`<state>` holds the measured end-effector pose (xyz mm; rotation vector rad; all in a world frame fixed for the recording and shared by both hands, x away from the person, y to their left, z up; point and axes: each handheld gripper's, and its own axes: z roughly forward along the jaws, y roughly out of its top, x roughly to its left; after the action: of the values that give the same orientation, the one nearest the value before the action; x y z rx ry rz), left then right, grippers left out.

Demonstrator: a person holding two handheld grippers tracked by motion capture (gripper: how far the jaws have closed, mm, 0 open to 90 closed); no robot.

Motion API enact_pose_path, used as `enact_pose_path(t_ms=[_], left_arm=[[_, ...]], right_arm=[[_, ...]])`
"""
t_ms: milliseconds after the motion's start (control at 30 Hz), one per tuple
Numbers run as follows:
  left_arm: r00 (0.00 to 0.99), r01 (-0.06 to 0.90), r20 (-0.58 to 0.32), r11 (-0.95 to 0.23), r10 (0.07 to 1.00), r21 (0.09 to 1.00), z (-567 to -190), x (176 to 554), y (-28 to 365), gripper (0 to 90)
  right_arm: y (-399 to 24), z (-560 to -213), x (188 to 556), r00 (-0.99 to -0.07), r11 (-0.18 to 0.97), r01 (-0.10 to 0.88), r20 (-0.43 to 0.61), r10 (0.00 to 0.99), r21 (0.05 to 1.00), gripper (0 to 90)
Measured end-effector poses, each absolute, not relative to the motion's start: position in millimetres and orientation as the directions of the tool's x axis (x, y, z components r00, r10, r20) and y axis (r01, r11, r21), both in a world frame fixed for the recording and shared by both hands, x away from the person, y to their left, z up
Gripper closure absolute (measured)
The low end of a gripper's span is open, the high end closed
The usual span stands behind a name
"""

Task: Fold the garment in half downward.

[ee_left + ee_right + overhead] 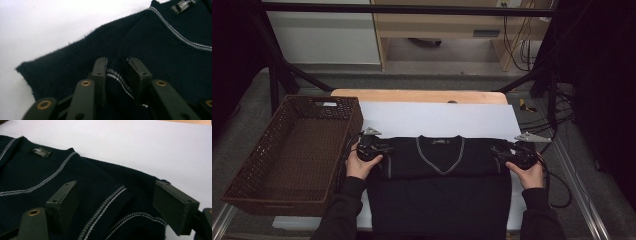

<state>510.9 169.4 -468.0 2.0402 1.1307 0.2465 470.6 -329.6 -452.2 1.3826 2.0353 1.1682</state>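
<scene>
A dark navy V-neck sweater (439, 195) with grey trim lies flat on a white sheet (437, 119), collar toward the far side, both sleeves folded in across the chest. My left gripper (384, 148) rests at its left shoulder. In the left gripper view the jaws (117, 61) stand narrowly apart over the sweater (160, 57), and the striped cuff (118, 80) lies in the gap without being pinched. At the right shoulder my right gripper (499, 154) is wide open. In the right gripper view its jaws (115, 192) straddle the other striped cuff (107, 207) without touching it.
A brown wicker basket (242, 195) stands at the left of the table, close beside my left hand. The wooden table edge (412, 95) runs behind the sheet. Black frame posts and loose cables flank the right side.
</scene>
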Motion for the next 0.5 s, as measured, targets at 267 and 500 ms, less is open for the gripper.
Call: enact_pose_path(t_ms=[267, 500], left_arm=[[0.594, 0.627, -0.165, -0.324, 0.788, 0.709, -468, 508, 166, 80.7], [0.601, 0.601, -0.102, -0.365, 0.793, 0.711, -469, 507, 159, 81.6]], right_arm=[[-326, -451, 477, -0.424, 0.155, 0.551, 0.114, 0.899, 0.820, 24.7], [-323, -460, 492, -0.420, 0.166, 0.572, 0.113, 0.900, 0.804, 36.6]])
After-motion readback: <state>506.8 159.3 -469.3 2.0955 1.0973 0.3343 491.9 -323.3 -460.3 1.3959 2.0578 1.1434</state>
